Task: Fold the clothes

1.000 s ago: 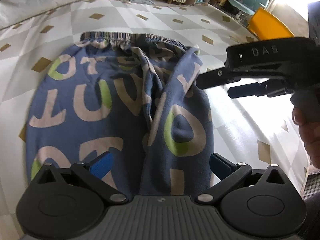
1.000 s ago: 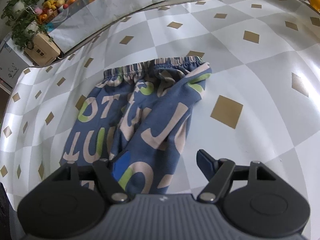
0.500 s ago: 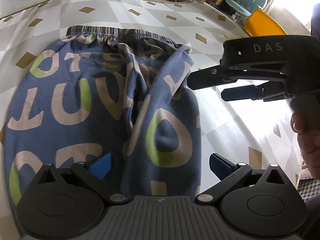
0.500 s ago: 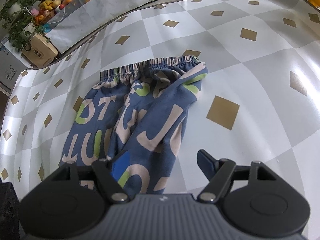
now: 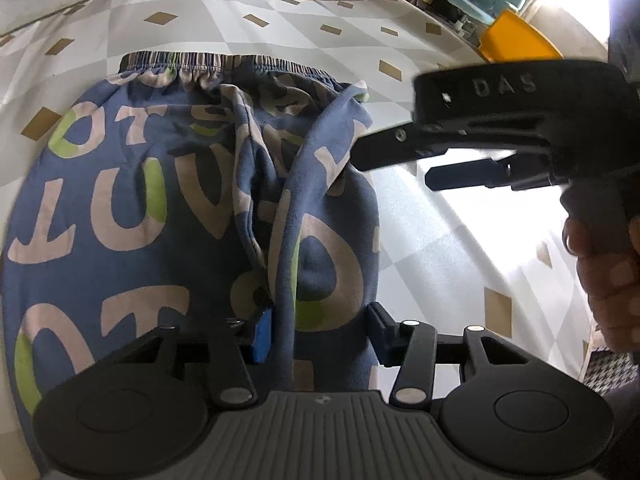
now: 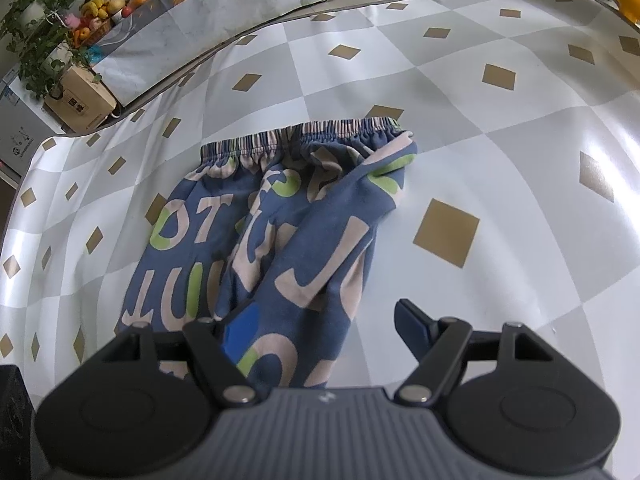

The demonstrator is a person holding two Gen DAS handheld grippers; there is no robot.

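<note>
Only the left view shows its fingers (image 5: 320, 334) closing round the trousers (image 5: 192, 208); right fingers (image 6: 320, 328) apart.

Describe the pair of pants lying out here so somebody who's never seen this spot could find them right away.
Start at the grey-and-white checked surface with tan diamonds. The pants lie on it, striped elastic waistband at the far end. They are the only garment there: blue fleece printed with big pinkish-beige letters and lime-green patches.
</note>
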